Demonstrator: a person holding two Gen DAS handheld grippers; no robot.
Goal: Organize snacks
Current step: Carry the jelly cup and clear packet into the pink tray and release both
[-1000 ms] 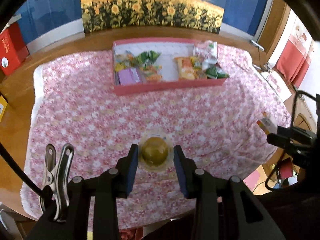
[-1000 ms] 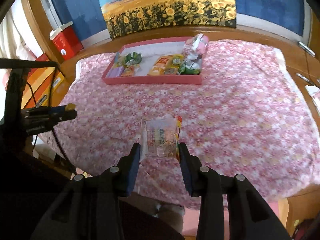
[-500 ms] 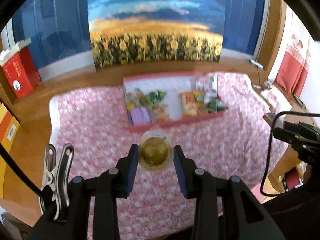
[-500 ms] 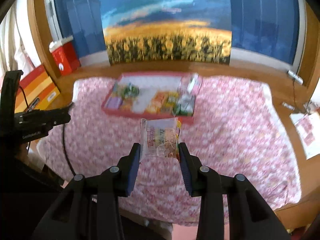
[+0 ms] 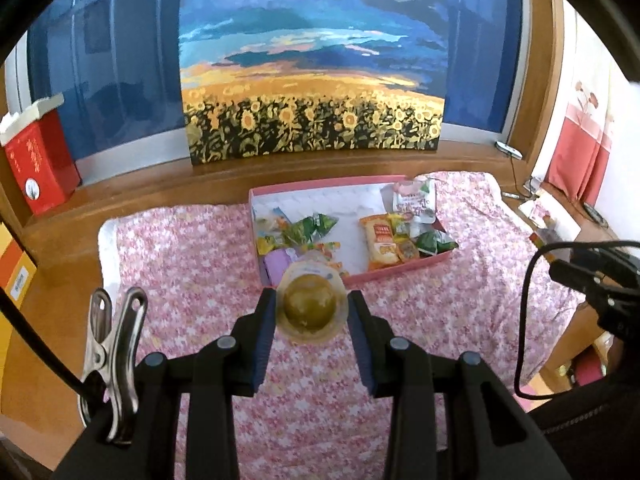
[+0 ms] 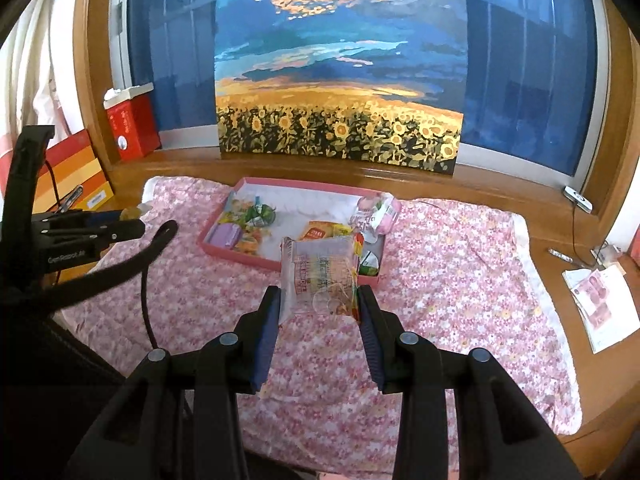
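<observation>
Pink floral cloth [image 5: 192, 256] covers the wooden counter [image 5: 60, 292]; landmark is the shallow pink rectangular cardboard tray [image 6: 236, 255] lying on the cloth toward its far side. Behind the tray, a big sunflower-field painting on canvas [image 6: 340, 80] stands upright against the blue window. Far left of the tray, a red cardboard box [image 5: 40, 168] sits on the wooden ledge. Right of the tray, off the cloth, loose printed papers [image 6: 604, 300] lie on the wood.

Inside the tray: green foil packets [image 5: 310, 228] and a flat purple packet [image 5: 278, 260] at its left end, an orange snack bag [image 5: 380, 240] and a dark green packet [image 5: 434, 242] at its right end, a white-and-pink pouch [image 6: 376, 212] leaning on the far right corner. Middle of the tray shows bare white lining.

Left tongs [image 5: 312, 312] are clamped on a round clear plastic cup of yellow-green jelly [image 5: 310, 306], held in the air in front of the tray's near left edge, above the cloth. Right tongs [image 6: 318, 310] are clamped on a clear plastic snack packet with red and orange print [image 6: 320, 276], held upright in the air in front of the tray's near right edge. A metal spring clip [image 5: 114, 356] is fixed on the left tongs' body.
</observation>
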